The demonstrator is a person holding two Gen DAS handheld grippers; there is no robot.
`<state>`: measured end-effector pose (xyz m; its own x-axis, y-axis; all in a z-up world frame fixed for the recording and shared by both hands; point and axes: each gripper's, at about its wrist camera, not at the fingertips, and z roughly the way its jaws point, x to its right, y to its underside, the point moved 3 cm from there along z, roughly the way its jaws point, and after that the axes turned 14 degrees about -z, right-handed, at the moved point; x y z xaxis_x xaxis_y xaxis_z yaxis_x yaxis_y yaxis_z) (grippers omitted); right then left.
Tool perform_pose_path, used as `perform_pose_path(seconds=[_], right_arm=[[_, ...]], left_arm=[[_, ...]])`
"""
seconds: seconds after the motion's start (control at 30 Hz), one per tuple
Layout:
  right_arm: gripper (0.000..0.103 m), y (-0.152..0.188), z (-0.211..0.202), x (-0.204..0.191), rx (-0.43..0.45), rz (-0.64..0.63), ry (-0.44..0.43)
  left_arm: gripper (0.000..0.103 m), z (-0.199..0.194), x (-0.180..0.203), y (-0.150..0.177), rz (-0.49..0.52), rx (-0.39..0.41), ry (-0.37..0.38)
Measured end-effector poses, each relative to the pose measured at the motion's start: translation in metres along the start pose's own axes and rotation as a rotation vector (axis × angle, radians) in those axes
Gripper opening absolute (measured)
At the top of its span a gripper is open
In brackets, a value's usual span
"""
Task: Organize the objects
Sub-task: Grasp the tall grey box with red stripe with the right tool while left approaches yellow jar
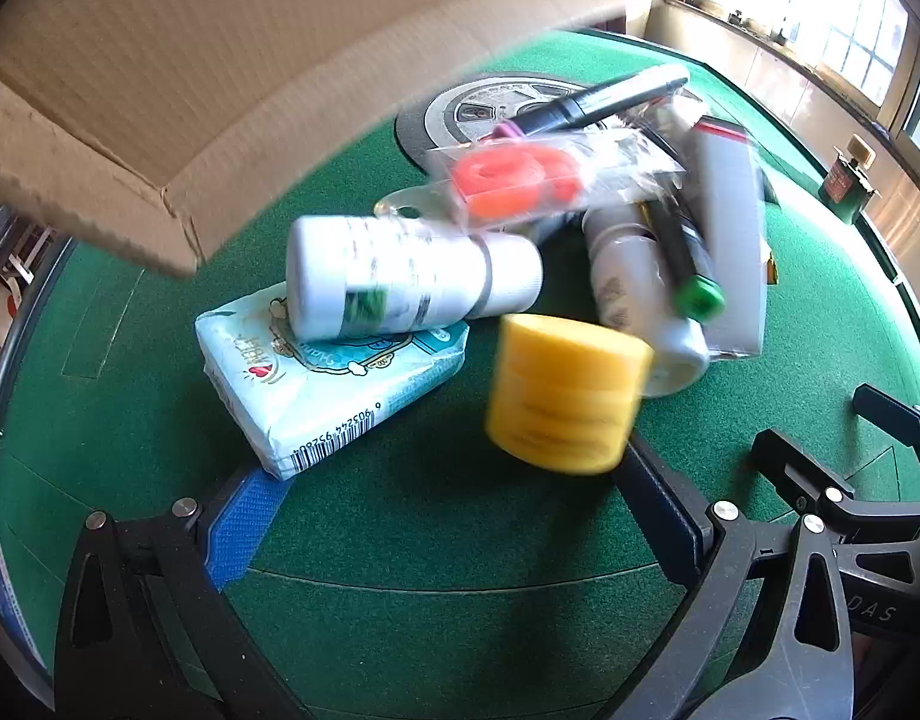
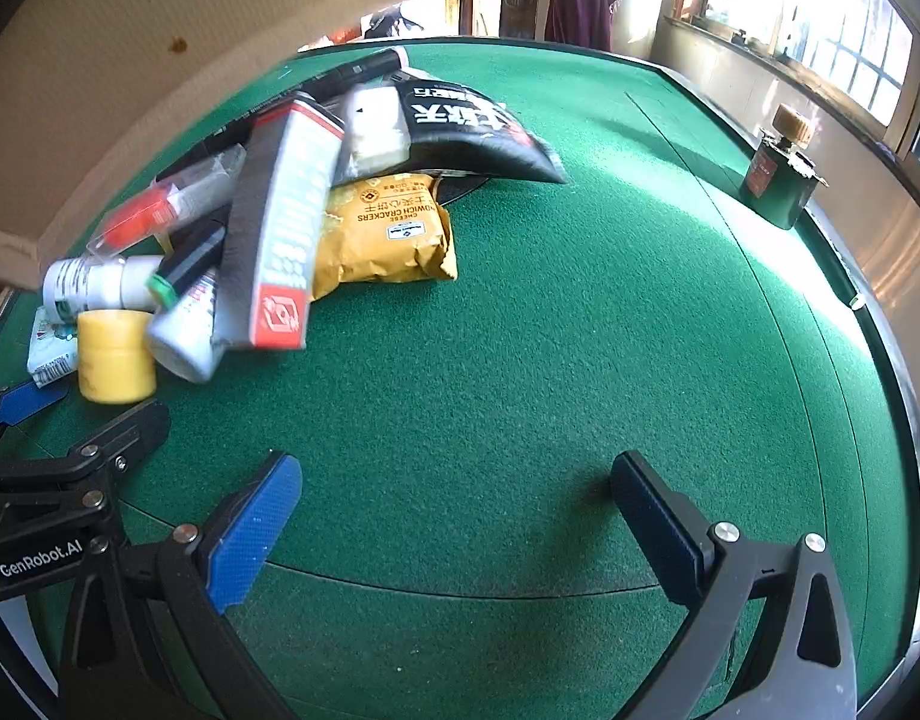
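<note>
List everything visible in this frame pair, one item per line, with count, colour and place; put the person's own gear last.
Table: one, green felt, under everything.
Cardboard box: one, brown, tilted above the pile.
Tissue pack: one, light blue, flat, under the white bottle.
White bottle: one, lying on its side.
Yellow roll: one, blurred, nearest the left gripper.
Long carton: one, grey with red ends, leaning on the pile.
Clear packet: one, orange contents, on top.
Cracker bag: one, yellow.
Black pouch: one, white lettering, behind the crackers.
Black marker: one, far side.
Green bottle: one, table's far right edge.
Left gripper: blue pads, jaws open.
Right gripper: jaws open, nothing between.
</note>
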<state>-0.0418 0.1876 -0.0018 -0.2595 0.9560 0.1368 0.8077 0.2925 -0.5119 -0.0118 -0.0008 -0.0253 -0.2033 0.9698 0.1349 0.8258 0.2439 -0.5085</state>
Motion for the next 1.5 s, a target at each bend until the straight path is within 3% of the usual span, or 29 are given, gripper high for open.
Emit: perform_pose_path(seconds=[1.5], right_arm=[[0.103,-0.0003,-0.0012,-0.0011,0.007,-0.013,-0.007]], left_arm=[[0.103,0.0012,0.0001,-0.0016,-0.001,0.0,-0.001]])
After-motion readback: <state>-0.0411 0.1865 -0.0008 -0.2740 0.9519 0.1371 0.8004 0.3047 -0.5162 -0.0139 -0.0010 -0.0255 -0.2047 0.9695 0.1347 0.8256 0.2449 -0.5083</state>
